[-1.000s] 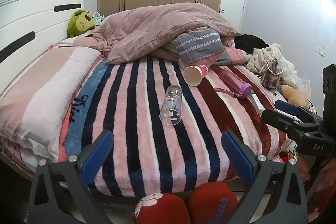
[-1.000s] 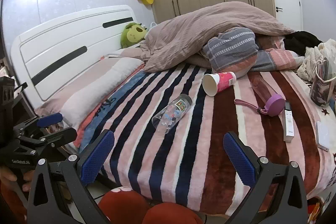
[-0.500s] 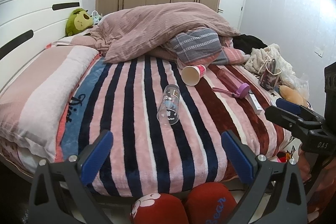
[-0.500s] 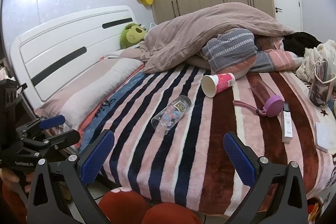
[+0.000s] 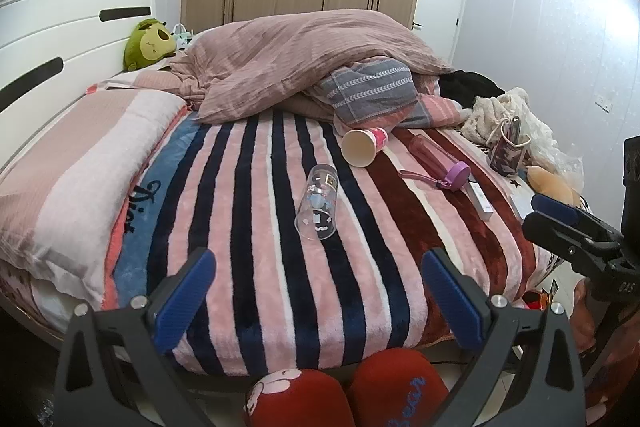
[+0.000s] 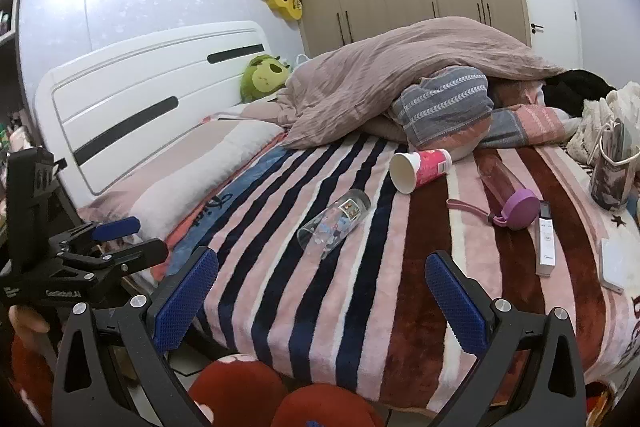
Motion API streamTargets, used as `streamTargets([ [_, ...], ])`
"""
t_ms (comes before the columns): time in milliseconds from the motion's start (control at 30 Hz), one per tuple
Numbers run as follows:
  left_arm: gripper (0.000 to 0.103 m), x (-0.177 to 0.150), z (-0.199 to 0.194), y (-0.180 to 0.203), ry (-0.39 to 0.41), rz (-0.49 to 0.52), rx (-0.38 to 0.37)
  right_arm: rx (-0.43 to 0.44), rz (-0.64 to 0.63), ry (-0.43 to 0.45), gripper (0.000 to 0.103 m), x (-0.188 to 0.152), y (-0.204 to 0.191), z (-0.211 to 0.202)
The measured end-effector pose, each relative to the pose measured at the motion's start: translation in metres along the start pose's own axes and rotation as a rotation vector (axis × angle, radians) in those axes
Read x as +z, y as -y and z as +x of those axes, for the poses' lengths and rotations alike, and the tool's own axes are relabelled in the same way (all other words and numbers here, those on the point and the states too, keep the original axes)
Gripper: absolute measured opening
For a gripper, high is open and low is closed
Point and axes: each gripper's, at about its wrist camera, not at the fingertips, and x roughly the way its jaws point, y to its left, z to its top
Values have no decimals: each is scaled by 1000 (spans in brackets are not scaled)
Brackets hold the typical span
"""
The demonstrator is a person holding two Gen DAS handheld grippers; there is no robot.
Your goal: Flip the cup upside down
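Observation:
A clear glass cup with cartoon prints (image 5: pixel 318 202) lies on its side on the striped blanket (image 5: pixel 256 211), mouth toward me. It also shows in the right wrist view (image 6: pixel 334 223). A pink paper cup (image 5: pixel 363 145) lies on its side farther back, also in the right wrist view (image 6: pixel 418 169). My left gripper (image 5: pixel 318 297) is open and empty at the bed's front edge, short of the glass cup. My right gripper (image 6: pixel 320 297) is open and empty, also short of it. Each gripper shows at the edge of the other's view.
A pink bottle with a purple lid (image 5: pixel 440 163), a white remote (image 6: pixel 546 243) and a patterned cup (image 6: pixel 610 175) lie to the right. A bunched duvet (image 5: pixel 304 63) fills the back. A pillow (image 5: pixel 80 163) lies left. Red slippers (image 5: pixel 344 391) are below the grippers.
Both grippers have drifted slightly closer to the bed; the glass cup sits a little nearer in both views. Nothing on the bed has moved.

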Motion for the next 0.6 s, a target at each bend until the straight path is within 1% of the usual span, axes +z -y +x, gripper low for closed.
streamTargets([
  [267, 102, -2, 3, -1, -9, 0, 1, 11, 28, -2, 103, -2, 5, 1],
  [600, 102, 0, 12, -3, -10, -3, -25, 31, 44, -16, 103, -3, 11, 11],
])
